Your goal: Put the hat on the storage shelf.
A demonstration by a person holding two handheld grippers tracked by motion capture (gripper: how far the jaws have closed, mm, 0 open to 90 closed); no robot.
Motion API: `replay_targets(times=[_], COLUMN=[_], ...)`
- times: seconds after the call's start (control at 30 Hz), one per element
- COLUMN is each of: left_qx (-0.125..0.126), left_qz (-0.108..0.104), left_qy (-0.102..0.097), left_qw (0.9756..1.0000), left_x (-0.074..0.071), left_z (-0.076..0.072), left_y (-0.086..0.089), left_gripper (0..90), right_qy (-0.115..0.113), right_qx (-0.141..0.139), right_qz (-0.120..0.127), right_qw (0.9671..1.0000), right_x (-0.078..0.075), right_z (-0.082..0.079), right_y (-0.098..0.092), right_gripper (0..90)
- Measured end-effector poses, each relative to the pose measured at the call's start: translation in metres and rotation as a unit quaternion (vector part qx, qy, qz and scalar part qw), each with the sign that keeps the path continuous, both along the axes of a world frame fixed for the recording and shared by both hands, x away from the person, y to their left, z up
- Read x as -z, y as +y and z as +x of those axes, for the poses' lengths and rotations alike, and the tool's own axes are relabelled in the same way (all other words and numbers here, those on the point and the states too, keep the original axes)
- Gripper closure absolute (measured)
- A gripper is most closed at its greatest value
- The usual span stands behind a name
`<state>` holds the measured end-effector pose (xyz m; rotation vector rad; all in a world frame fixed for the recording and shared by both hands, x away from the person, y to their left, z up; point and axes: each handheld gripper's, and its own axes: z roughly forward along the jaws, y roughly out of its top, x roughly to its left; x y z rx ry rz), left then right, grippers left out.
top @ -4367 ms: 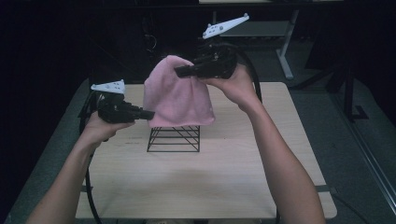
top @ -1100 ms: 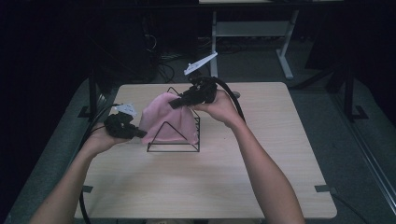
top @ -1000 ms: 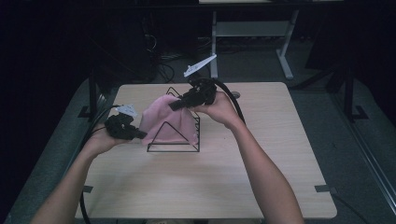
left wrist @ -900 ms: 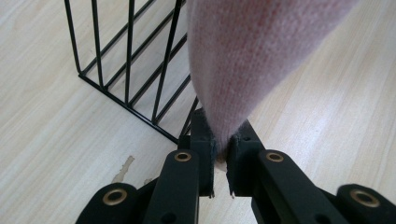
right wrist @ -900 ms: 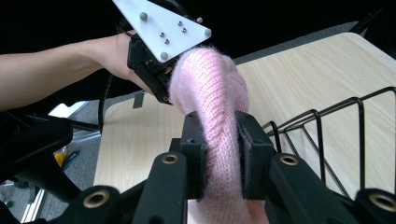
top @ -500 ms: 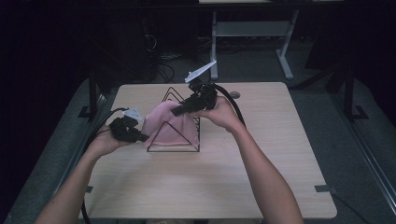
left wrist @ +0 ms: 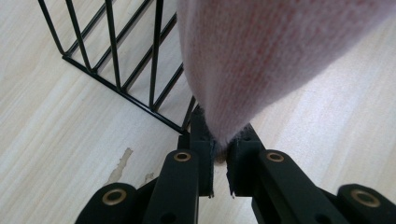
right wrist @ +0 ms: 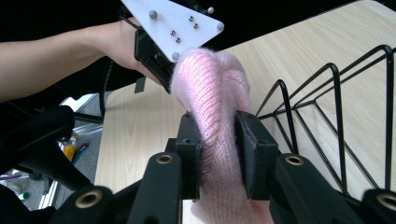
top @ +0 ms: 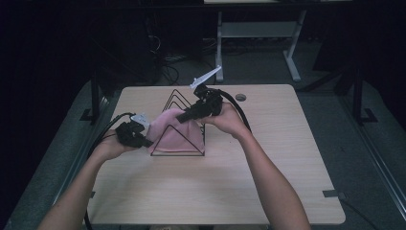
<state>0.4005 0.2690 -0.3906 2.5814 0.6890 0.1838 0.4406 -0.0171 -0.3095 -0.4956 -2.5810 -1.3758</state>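
A pink knitted cloth (top: pixel 173 130) lies draped over the near end of a black wire rack (top: pixel 182 103) that stands left of centre on the wooden table (top: pixel 268 182). The left gripper (top: pixel 143 141) is clenched on the cloth's lower left corner, low beside the rack's front corner; in the left gripper view its jaws pinch a narrow tip of the cloth (left wrist: pixel 261 60) just above the table (left wrist: pixel 51 140), right beside the rack's base wire (left wrist: pixel 121 91). The right gripper (top: pixel 181 116) reaches in from the right over the top of the cloth. In its own view the knit (right wrist: pixel 215 121) fills the gap between both pads — the jaws have just been opening a little, yet the fabric is still gripped between them.

The rack sits well clear of every table edge. The near half and the whole right side of the table are bare, with a small round hole (top: pixel 241 97) near the far edge. The left hand (top: pixel 111 146) is close to the table's left edge.

The rack's near triangles are partly covered by the cloth. How the cloth's far side falls cannot be made out — the right gripper and hand (top: pixel 229 120) cover it. The floor beyond the table is too dark to read, apart from a pale desk frame (top: pixel 258 28).
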Motion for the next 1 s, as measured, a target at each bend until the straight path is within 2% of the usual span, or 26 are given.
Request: replay_targets(times=[0.17, 0.2, 0.4, 0.53, 0.8, 1.0], left_qx=[-0.009, -0.010, -0.006, -0.005, -0.004, -0.011], left_qz=[-0.003, -0.004, 0.007, 0.018, 0.030, 0.026], left_qy=[0.007, 0.009, 0.007, 0.008, 0.011, 0.011], left_qw=[0.9999, 0.9999, 0.9999, 0.9998, 0.9995, 0.9995], left_x=[0.010, 0.012, 0.015, 0.019, 0.022, 0.019], left_z=[0.000, 0.001, 0.002, 0.003, 0.004, 0.002], left_y=[0.004, 0.005, 0.003, 0.001, -0.001, 0.001], left_gripper=[82.4, 82.5, 82.1, 81.5, 80.7, 74.8], right_qy=[0.005, 0.012, 0.017, 0.019, 0.017, 0.013], right_qx=[-0.007, -0.007, -0.006, -0.006, -0.005, -0.003], right_qz=[-0.017, -0.015, -0.011, -0.002, 0.000, 0.003], right_qw=[0.9998, 0.9998, 0.9998, 0.9998, 0.9998, 0.9999], right_x=[0.006, 0.008, 0.009, 0.009, 0.011, 0.011], right_z=[0.000, 0.000, 0.001, 0.000, -0.002, -0.005], right_y=[0.003, 0.004, 0.004, 0.004, 0.002, -0.001], right_gripper=[70.2, 69.9, 68.9, 66.9, 67.6, 63.7])
